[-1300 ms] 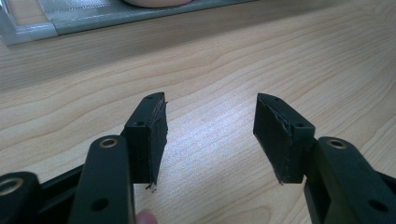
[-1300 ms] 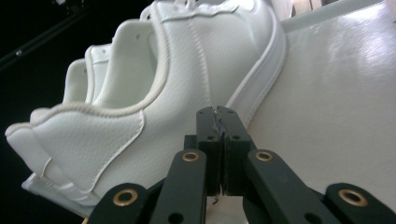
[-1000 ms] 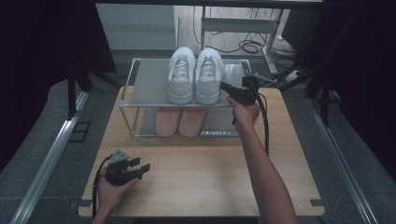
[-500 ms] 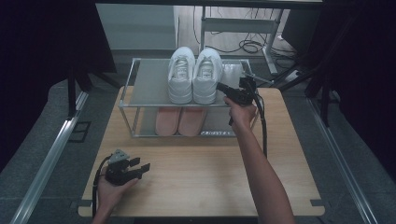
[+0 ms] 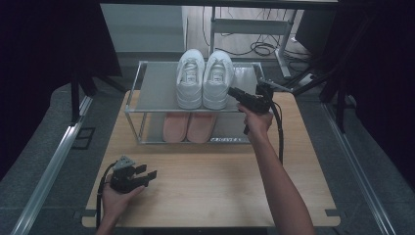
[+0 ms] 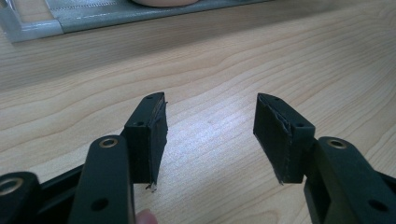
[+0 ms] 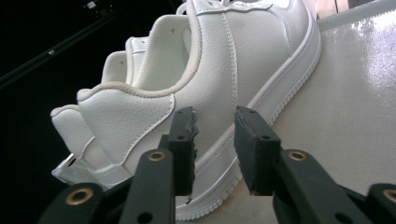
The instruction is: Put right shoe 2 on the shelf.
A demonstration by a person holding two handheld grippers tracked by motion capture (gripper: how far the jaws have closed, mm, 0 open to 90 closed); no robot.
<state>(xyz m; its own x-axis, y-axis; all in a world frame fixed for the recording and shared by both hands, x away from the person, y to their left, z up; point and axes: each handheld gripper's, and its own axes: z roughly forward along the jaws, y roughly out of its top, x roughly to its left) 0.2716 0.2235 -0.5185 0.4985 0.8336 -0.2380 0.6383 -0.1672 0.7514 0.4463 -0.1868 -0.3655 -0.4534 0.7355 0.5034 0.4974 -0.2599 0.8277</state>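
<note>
Your right gripper (image 7: 212, 149), jaws narrowly parted and empty, nears the right white sneaker (image 5: 218, 85) on the rack's top shelf (image 5: 156, 88). Light shoe, stiff sole; pinch the padded heel collar. Left gripper (image 6: 210, 135) gapes empty.

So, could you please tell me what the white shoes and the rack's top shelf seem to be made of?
White shoes: probably leather or an imitation, matte with pebbled grain and stitched seams; sole looks like ribbed rubber. Top shelf: perhaps frosted plastic or glass, finely textured with a soft sheen.

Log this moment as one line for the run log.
right gripper: open, at heel side of right white sneaker on rack top shelf | left gripper: open, over table | pink shoes: lower shelf
</note>
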